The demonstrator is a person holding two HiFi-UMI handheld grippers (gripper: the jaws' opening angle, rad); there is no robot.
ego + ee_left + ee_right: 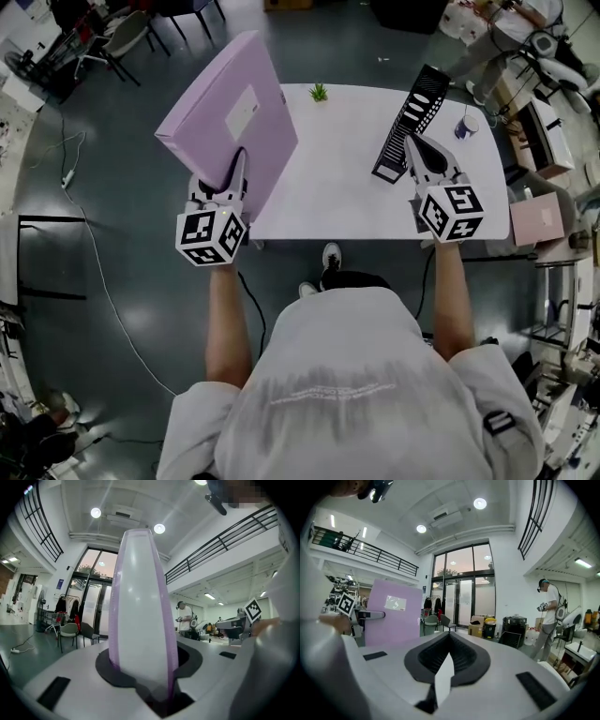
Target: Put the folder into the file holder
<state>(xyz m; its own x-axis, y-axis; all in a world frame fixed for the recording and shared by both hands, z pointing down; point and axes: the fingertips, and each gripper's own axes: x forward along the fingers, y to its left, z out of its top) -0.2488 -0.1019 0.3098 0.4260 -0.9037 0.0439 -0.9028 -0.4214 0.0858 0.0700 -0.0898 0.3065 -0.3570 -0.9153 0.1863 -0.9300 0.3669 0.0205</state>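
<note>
My left gripper (pixel 231 176) is shut on the lower edge of the lilac folder (pixel 225 112) and holds it tilted in the air over the left end of the white table (pixel 328 197). In the left gripper view the folder's spine (pixel 140 606) rises straight out from between the jaws. The black file holder (pixel 411 120) with white stripes stands on the table's right side. My right gripper (pixel 419 148) hovers just in front of it, jaws shut with nothing between them. From the right gripper view the folder (pixel 389 616) stands off to the left.
A small green plant (pixel 319 92) sits at the table's far edge, and a purple cup (pixel 466 126) is beyond the file holder. A pink box (pixel 536 220) lies on a bench at the right. Chairs (pixel 112 42) and a floor cable (pixel 70 169) are at the left.
</note>
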